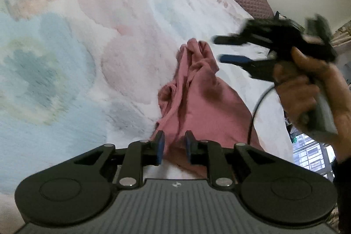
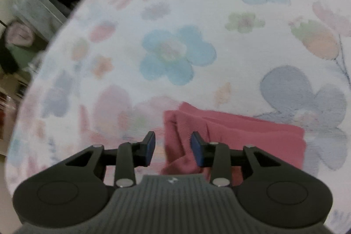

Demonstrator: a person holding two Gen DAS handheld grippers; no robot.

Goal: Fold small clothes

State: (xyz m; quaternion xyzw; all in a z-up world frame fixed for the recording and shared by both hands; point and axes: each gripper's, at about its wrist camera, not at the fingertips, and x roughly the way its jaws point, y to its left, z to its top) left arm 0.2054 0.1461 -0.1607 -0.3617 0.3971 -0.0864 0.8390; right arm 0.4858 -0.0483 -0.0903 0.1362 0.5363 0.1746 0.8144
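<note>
Both claws hover apart over pink garment (image 1: 197,98) on floral bedspread (image 1: 65,58).

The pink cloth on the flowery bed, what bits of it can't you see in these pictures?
- Left wrist view: the pink cloth's near end is hidden behind the left gripper.
- Right wrist view: its near edge is hidden behind the right gripper.
- Both views: what kind of garment it is cannot be made out; it lies bunched, and motion blur smears it.
</note>
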